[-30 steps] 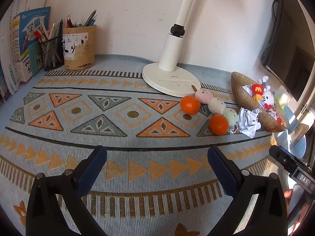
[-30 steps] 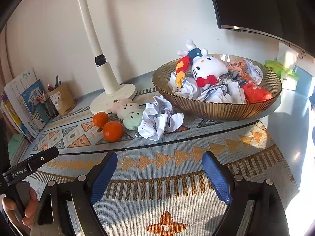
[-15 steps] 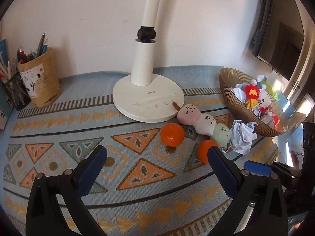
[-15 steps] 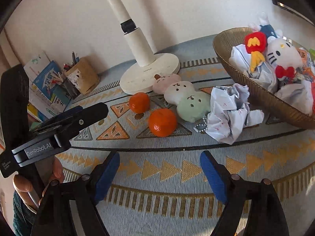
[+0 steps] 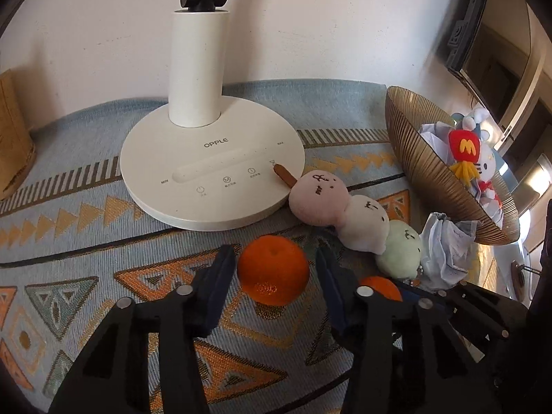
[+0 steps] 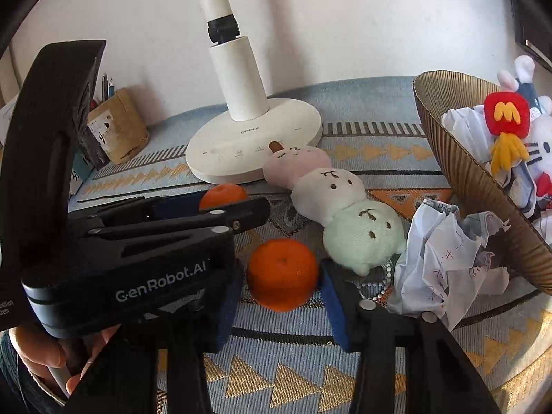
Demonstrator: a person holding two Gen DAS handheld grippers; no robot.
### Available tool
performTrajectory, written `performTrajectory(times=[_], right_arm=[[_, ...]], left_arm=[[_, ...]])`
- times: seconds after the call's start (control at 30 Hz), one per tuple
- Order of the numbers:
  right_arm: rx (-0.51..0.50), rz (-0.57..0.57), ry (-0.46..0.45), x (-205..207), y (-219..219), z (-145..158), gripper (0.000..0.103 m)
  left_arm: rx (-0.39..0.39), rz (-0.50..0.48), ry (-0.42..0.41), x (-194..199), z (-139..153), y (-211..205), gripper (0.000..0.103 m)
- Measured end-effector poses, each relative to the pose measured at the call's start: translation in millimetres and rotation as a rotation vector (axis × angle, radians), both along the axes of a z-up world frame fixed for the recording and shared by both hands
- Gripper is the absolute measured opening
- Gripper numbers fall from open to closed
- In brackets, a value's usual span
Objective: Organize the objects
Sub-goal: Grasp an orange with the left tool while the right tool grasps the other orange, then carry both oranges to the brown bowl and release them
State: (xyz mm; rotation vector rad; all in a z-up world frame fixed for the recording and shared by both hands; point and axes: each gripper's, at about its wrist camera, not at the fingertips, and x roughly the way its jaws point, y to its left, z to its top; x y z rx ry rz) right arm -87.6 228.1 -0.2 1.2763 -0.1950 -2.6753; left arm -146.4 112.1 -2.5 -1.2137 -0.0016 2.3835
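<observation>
Two oranges on the patterned mat, close together in front of the lamp base. Far orange framed by the left gripper, blue pads either side, left pad about touching the peel, a sliver of gap at the right pad; partly spread, not clamped. Near orange sitting between the fingers of the right gripper, right pad against the fruit, left pad hidden behind the left gripper's body; grip not certain, cannot tell. Just beyond both fruits, lying at a slant: plush dango skewer, pink ball resting against the lamp base, white in the middle, green ball nearest the near orange. Beside the green ball, crumpled paper leaning on the outer wall of the ribbed golden bowl. Inside the bowl, more paper plus a white cat plush with a red tag. Far left by the wall, cardboard pen holder.
</observation>
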Motion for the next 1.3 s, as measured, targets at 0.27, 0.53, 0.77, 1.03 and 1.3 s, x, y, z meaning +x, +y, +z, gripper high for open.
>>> performTrajectory(times=[0.27,0.53,0.77,1.03,1.3], right_arm=[[-0.011,0.049,0.047,32.3,2.3,18.1,0.038],[-0.035,0.176,0.039,124.0,10.9,25.1,0.038],[0.060,0.206,0.024,142.2,3.3,4.1,0.038],[-0.032,0.198,0.017,142.5,17.3,2.9,0.056],[0.062,0.232,0.064,147.9,-0.5,5.4,0.047]], left_arm=[[0.023,0.026,0.006,31.4,12.5,-27.8,0.034],[-0.059,0.119,0.016,133.5,28.2,-58.7,0.034],[-0.008,0.167,0.104,179.5,10.6,-68.2,0.034],[0.023,0.246,0.164,185.7,13.7,-79.5,0.034],[0.045,0.243,0.168,186.9,13.1,-80.9,0.034]])
